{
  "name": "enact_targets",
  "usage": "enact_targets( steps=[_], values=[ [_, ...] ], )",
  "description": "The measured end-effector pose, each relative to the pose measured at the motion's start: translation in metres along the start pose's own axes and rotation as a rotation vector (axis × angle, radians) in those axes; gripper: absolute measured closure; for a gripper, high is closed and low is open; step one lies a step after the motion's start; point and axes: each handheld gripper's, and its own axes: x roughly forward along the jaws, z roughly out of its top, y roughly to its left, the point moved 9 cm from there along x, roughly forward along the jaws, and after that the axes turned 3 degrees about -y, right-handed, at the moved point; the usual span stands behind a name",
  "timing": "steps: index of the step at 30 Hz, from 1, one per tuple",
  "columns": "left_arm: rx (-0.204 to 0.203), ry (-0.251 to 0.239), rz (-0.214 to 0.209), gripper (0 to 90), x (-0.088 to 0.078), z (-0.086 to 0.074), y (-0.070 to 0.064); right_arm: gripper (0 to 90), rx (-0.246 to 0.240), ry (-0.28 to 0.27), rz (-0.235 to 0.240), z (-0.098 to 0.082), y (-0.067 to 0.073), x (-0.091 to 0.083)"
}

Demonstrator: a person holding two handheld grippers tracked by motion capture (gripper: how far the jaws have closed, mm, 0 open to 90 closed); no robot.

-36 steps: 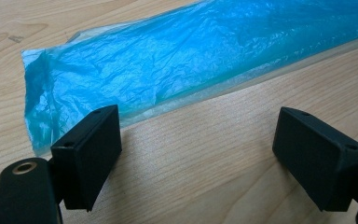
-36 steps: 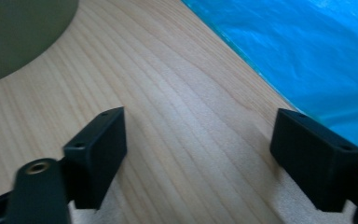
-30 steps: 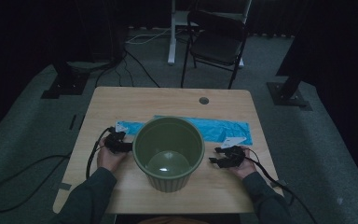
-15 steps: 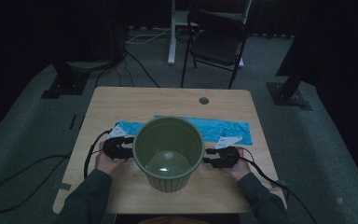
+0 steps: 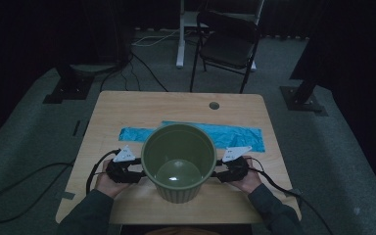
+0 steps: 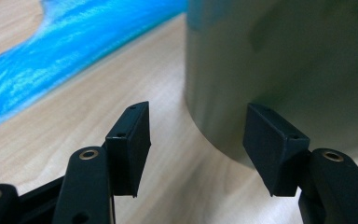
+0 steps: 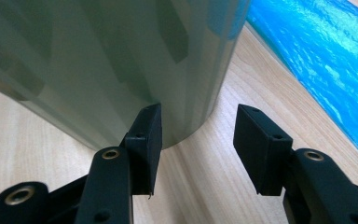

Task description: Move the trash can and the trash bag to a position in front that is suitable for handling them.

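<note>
Both hands have closed in on the ribbed green plastic bucket [image 5: 178, 164] near the wooden table's [image 5: 127, 105] front edge. The left gripper [image 6: 196, 149] is open beside its wall; the right gripper [image 7: 198, 149], jaws just reopening, holds nothing, likely bracing the bucket from both sides.

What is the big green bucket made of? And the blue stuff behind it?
The green bucket looks like plastic: smooth, slightly glossy wall with soft reflections. The blue sheet seems thin plastic film, perhaps a bag: shiny, crinkled, lying flat on the wooden-looking table.
</note>
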Motion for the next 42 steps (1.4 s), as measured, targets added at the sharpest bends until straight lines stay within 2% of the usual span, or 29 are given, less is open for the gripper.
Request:
enact_targets(
  steps=[1, 4, 11, 18, 22, 25, 26, 27, 28, 30, 31, 32, 33, 34, 37, 38, 39, 42],
  values=[
    [0.016, 0.007, -0.001, 41.5, -0.001, -0.001, -0.002, 50.8, 0.003, 0.001, 0.003, 0.0, 0.001, 0.0],
    [0.024, 0.013, -0.001, 41.4, -0.001, -0.001, -0.003, 50.1, 0.008, 0.005, 0.007, 0.0, 0.001, 0.0],
    [-0.007, 0.009, 0.027, 43.1, 0.001, 0.001, 0.009, 50.7, 0.025, 0.005, -0.011, 0.004, -0.003, 0.005],
    [-0.057, -0.005, 0.067, 45.1, 0.009, 0.008, 0.034, 51.3, 0.039, 0.002, -0.023, 0.011, -0.013, 0.014],
    [-0.083, -0.006, 0.06, 43.1, 0.01, 0.006, 0.04, 51.5, 0.034, 0.01, -0.04, 0.015, -0.018, 0.019],
    [-0.072, 0.011, 0.065, 42.8, 0.014, 0.004, 0.041, 52.0, 0.011, 0.052, -0.132, 0.012, -0.037, 0.018],
    [-0.072, 0.011, 0.065, 42.8, 0.014, 0.004, 0.041, 52.0, 0.011, 0.052, -0.132, 0.012, -0.037, 0.018],
    [-0.075, 0.011, 0.062, 42.8, 0.014, 0.004, 0.041, 52.1, 0.029, 0.054, -0.154, 0.011, -0.046, 0.016],
    [-0.077, 0.01, 0.059, 42.5, 0.015, 0.004, 0.042, 52.4, 0.047, 0.067, -0.203, 0.007, -0.062, 0.011],
    [-0.079, 0.009, 0.057, 42.6, 0.016, 0.003, 0.043, 53.1, 0.061, 0.105, -0.267, -0.002, -0.083, 0.007],
    [-0.077, 0.014, 0.057, 42.6, 0.017, 0.003, 0.044, 53.1, 0.068, 0.126, -0.293, -0.007, -0.093, 0.005],
    [-0.077, 0.014, 0.057, 42.6, 0.017, 0.003, 0.044, 53.1, 0.068, 0.126, -0.293, -0.007, -0.093, 0.005],
    [-0.081, 0.013, 0.054, 42.6, 0.018, 0.004, 0.045, 53.2, 0.082, 0.14, -0.313, -0.013, -0.103, 0.004],
    [-0.084, 0.01, 0.054, 42.8, 0.019, 0.004, 0.046, 53.1, 0.122, 0.162, -0.345, -0.024, -0.12, 0.001],
    [-0.091, 0.006, 0.048, 43.1, 0.02, 0.005, 0.048, 50.0, 0.167, 0.183, -0.375, -0.037, -0.139, -0.002],
    [-0.091, 0.006, 0.048, 43.1, 0.02, 0.005, 0.048, 50.0, 0.167, 0.183, -0.375, -0.037, -0.139, -0.002],
    [-0.094, 0.005, 0.044, 43.2, 0.021, 0.005, 0.049, 48.7, 0.19, 0.196, -0.377, -0.045, -0.15, -0.001],
    [-0.091, 0.006, 0.045, 43.4, 0.022, 0.006, 0.051, 48.3, 0.22, 0.202, -0.372, -0.049, -0.155, 0.0]
  ],
)
